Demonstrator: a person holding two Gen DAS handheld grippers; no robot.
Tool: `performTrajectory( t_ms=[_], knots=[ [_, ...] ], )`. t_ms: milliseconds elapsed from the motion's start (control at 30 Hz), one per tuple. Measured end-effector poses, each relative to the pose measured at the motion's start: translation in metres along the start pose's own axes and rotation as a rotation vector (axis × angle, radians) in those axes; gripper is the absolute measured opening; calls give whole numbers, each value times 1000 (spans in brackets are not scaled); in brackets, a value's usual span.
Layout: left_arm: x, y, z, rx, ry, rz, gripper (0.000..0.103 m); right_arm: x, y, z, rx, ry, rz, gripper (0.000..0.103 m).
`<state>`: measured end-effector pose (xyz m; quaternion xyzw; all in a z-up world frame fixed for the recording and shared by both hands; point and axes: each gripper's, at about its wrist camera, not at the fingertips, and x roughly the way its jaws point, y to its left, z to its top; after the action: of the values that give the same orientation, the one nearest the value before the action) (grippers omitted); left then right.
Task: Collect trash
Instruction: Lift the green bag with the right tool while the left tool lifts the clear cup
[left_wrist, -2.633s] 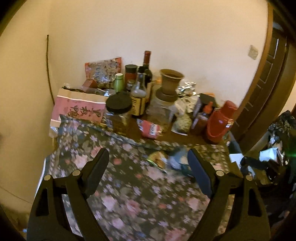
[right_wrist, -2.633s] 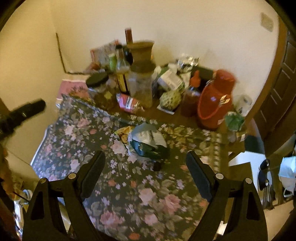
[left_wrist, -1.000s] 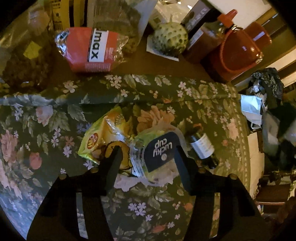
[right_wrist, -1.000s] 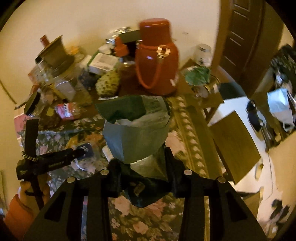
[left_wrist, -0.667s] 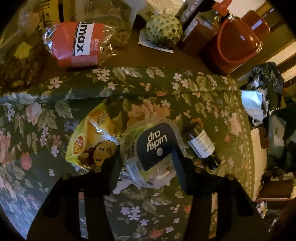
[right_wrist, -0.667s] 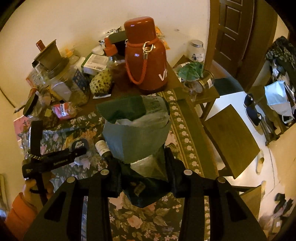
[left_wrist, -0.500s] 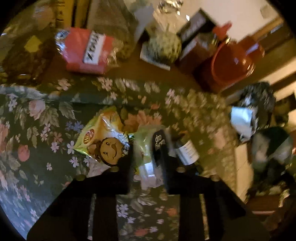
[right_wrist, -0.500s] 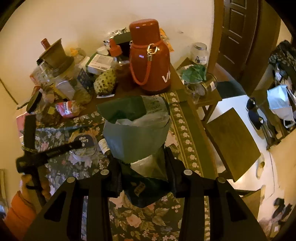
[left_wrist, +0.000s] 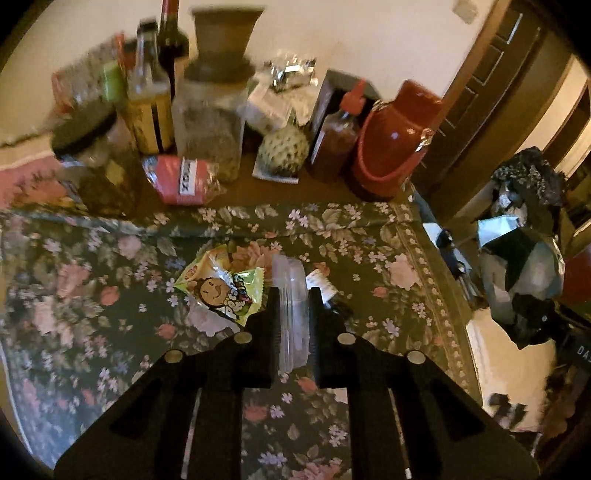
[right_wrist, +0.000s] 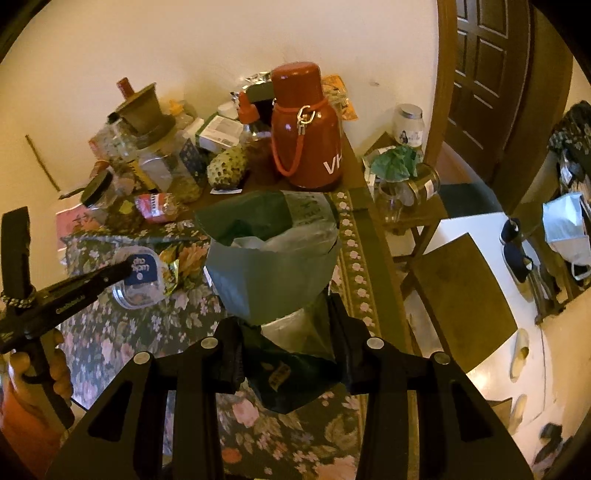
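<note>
The left gripper (left_wrist: 291, 295) is clamping a flattened clear plastic cup (left_wrist: 291, 317) edge-on; its jaws have just been closing on it, and the cup's blue label (right_wrist: 140, 267) is showing in the right wrist view, lifted clear of the floral tablecloth (left_wrist: 110, 295). The right gripper (right_wrist: 286, 314) is pinching the lower part of a green trash bag (right_wrist: 269, 273), jaws partly closed on the bunched plastic, with the bag's mouth gaping upward just beside the cup.

A yellow-green snack wrapper (left_wrist: 225, 291) is lying on the tablecloth just beside the cup, and a small dark bottle (left_wrist: 325, 291) is lying on the cup's other side. Behind the wrapper the cloth is ending at a bare wooden strip crowded with jars, bottles, a red packet (left_wrist: 181, 181), a custard apple (left_wrist: 282, 151) and a red flask (right_wrist: 306, 125). Beyond the flask the table edge is dropping to pale floor with a wooden stool (right_wrist: 458, 295) and a dark door (right_wrist: 484, 55).
</note>
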<state>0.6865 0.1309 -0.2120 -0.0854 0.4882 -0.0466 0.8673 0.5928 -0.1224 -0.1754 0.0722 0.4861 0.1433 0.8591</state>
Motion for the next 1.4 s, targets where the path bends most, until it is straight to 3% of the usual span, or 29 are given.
performTrajectory(
  t_ms=[267,400,700,1033,1400],
  knots=[
    [-66,-57,-34,7,-153,96,8,-48,-7,-15,-122,-78,63,35],
    [-99,-77,-56,-31,-209,106,8,-67,-7,-22,-183,-103,89,35],
    [-170,-99,-89,-19,-320,179,8,-108,13,-43,-245,-151,164,35],
    [-231,-86,-128,29,-411,132,8,-150,46,-83,-209,-220,155,35],
    [-274,-51,-208,88,-359,32,8,-171,94,-165,-128,-194,107,35]
  ],
)
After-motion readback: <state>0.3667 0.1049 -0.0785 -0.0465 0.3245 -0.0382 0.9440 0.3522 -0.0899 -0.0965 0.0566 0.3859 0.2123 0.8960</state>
